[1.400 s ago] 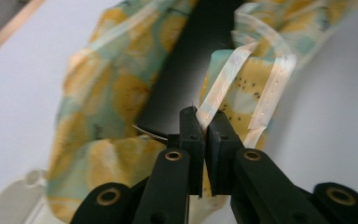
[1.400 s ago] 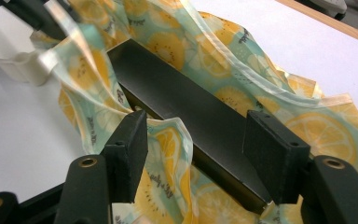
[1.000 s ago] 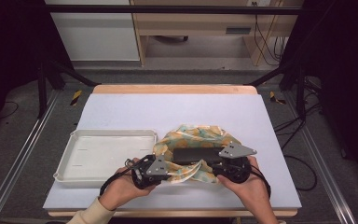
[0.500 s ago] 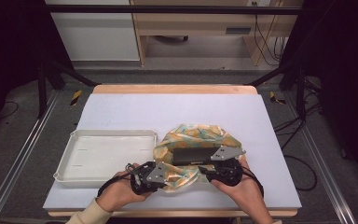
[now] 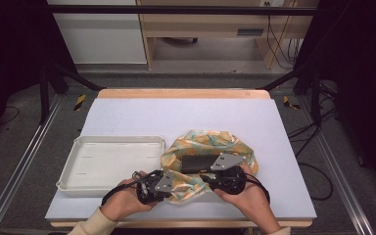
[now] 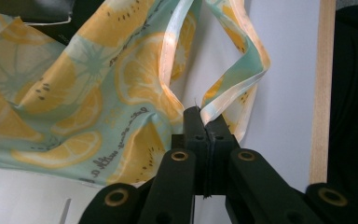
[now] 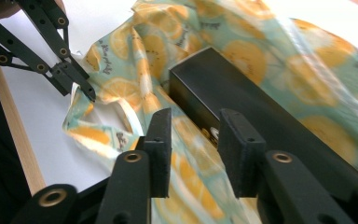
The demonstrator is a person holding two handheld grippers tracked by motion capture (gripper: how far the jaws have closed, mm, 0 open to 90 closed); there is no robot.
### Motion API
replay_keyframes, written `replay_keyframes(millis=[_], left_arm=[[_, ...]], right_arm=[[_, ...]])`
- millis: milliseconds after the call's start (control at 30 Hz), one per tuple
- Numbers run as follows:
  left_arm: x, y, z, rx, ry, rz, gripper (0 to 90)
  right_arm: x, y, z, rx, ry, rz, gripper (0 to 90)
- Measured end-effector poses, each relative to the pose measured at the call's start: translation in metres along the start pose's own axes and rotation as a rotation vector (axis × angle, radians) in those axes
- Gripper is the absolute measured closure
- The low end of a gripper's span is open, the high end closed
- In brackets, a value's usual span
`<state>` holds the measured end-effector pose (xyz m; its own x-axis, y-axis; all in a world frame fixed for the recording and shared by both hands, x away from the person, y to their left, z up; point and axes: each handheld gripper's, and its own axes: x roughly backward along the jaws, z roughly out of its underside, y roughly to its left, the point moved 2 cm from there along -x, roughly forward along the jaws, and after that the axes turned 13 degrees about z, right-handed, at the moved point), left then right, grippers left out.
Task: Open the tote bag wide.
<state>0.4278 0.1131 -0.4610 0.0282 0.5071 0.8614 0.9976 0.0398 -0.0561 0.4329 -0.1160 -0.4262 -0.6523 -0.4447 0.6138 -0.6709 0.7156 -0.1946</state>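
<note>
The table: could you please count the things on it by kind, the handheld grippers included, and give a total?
Lemon-print fabric bag: 1
Black box, lying in the bag: 1
White tray: 1
Handheld grippers, left gripper and right gripper: 2
Total: 5

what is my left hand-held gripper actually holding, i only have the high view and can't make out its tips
observer: The left hand-held gripper is shut on the handle loop of the lemon-print bag.
operator: and the right one
observer: The right hand-held gripper is open. Its jaws have just been closing, and bag cloth lies in the gap, not pinched.
operator: where's the box from there
observer: The black box lies on the cloth just beyond one pad.
</note>
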Motion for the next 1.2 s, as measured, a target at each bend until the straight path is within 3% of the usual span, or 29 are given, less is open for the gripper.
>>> replay_keyframes(millis=[167, 333, 467, 567, 700, 800, 900, 1100, 1200], left_arm=[[0.004, 0.001, 0.002, 0.006, -0.009, -0.009, 90.0], [0.008, 0.004, 0.004, 0.01, -0.02, -0.016, 90.0], [0.017, 0.007, 0.004, 0.024, -0.058, -0.049, 88.7], [0.023, 0.009, 0.004, 0.032, -0.085, -0.063, 82.7], [0.032, 0.008, 0.003, 0.025, -0.113, -0.087, 65.7], [0.044, 0.009, 0.0, 0.034, -0.172, -0.091, 55.9], [0.055, 0.011, -0.003, 0.031, -0.199, -0.122, 47.4], [0.067, 0.033, -0.018, 0.104, -0.266, -0.232, 39.6], [0.062, 0.046, -0.027, 0.123, -0.246, -0.277, 36.8]], right_arm=[[-0.021, 0.016, 0.005, 0.042, 0.047, -0.059, 63.0], [-0.029, 0.026, 0.017, 0.065, 0.083, -0.07, 78.8], [-0.031, 0.03, 0.023, 0.063, 0.088, -0.071, 89.1], [-0.032, 0.031, 0.028, 0.054, 0.08, -0.073, 90.0], [-0.031, 0.031, 0.033, 0.056, 0.071, -0.042, 90.0], [-0.031, 0.031, 0.036, 0.052, 0.075, -0.037, 90.0], [-0.034, 0.033, 0.037, 0.06, 0.079, -0.04, 90.0], [-0.035, 0.035, 0.039, 0.07, 0.091, -0.042, 90.0], [-0.035, 0.036, 0.039, 0.071, 0.086, -0.048, 90.0]])
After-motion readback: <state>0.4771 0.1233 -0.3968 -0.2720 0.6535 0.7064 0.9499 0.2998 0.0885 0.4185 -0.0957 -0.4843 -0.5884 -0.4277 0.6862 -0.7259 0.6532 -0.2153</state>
